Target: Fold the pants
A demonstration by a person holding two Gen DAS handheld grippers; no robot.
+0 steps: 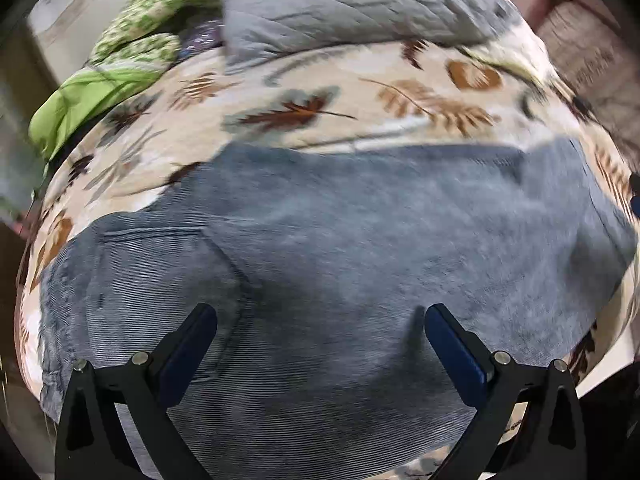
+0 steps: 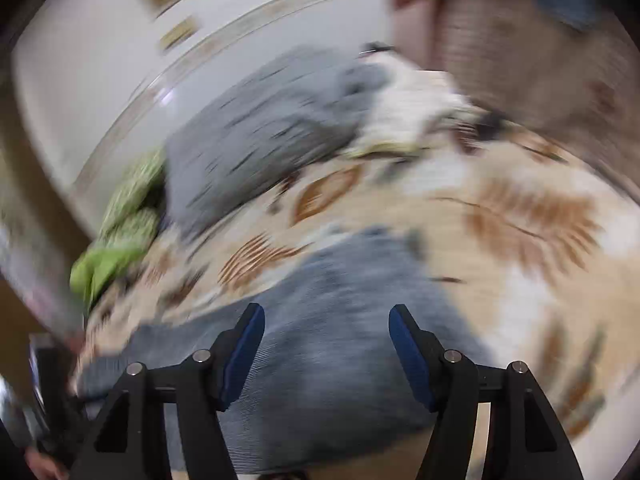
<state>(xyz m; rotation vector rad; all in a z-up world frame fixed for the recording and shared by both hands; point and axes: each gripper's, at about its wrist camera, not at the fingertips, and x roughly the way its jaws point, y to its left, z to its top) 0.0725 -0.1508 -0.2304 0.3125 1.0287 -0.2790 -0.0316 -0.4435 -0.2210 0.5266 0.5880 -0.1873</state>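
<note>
both spread wide over grey pants (image 1: 320, 248): left gripper (image 1: 320, 316), right gripper (image 2: 326, 316), nothing held. pinch one hem corner each, lift evenly, keep leaf-print blanket (image 1: 360, 92) out.

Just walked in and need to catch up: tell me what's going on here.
A person is folding pants with a handheld gripper in each hand. The blue-grey corduroy pants lie spread on a leaf-patterned blanket on a bed. The left gripper hangs over them with its fingers wide apart, holding nothing. The right gripper is also open and empty above the pants; its view is badly blurred. A grey pillow and green bedding sit at the far end.
</note>
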